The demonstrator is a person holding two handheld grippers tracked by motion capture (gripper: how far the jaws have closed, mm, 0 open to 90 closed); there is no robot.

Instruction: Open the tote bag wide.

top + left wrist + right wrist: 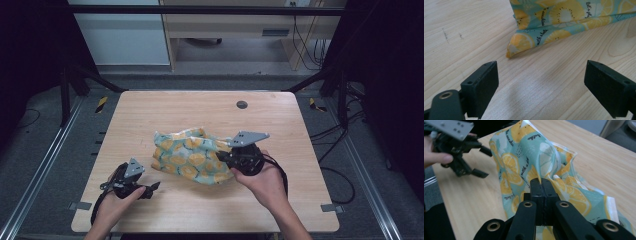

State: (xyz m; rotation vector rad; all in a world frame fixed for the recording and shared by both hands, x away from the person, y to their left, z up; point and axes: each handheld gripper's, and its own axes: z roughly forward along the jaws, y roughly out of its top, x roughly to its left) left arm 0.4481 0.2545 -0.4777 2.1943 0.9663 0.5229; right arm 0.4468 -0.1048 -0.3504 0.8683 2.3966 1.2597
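A teal cloth printed with yellow lemon slices (pixel 189 156) lies crumpled in the middle of the wooden table. My right gripper (pixel 225 157) is shut on a fold of the cloth (pixel 529 162) at its right side and lifts that fold off the table; in the right gripper view the black jaws (pixel 541 185) press together with fabric rising from between them. My left gripper (pixel 152 187) sits low near the front left, open, a short way from the cloth's near corner (pixel 517 45). Its jaws stand wide apart with only bare wood between them (pixel 541 82).
The table (pixel 150 110) has a round grommet (pixel 242 104) near its far edge. Black frame rails and cables run along both sides on the floor. A desk stands beyond the table. Bare wood surrounds the cloth.
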